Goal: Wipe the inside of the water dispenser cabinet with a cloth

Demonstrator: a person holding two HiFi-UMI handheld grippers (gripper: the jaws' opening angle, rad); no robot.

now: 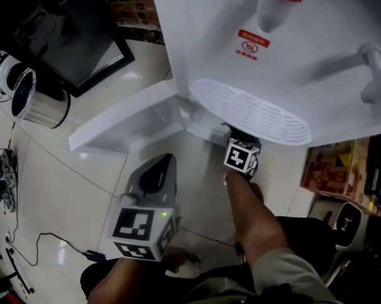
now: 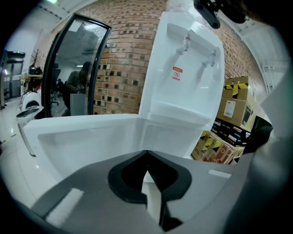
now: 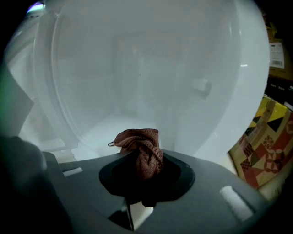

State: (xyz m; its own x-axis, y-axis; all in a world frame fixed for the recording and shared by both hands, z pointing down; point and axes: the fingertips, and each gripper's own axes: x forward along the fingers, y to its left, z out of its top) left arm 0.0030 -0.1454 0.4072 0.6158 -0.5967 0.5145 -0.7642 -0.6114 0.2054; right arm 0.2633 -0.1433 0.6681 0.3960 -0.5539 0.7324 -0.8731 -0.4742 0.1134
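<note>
Surfaces: water dispenser (image 1: 319, 53) white plastic, smooth, glossy; cloth (image 3: 142, 146) (lower centre, right gripper view) reddish-brown knit, coarse, matt; floor (image 1: 70, 194) pale tile, glossy; brick wall (image 2: 123, 68) rough, matt; left gripper (image 2: 147, 155) grey plastic, matt; boxes (image 2: 233, 105) cardboard, matt.

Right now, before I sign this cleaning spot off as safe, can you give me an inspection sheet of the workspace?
Surface: pale tiled floor, shiny.
Job's things: white water dispenser, its cabinet door swung open; brown cloth bunched up, facing the white cabinet inside.
Clutter: metal bin on the floor at left.
Grippers: left gripper shut, empty; right gripper shut on the cloth, reaching below the drip tray.
Cables: black cable trailing over the floor.
Surroundings: cardboard boxes beside the dispenser; brick wall behind.
</note>
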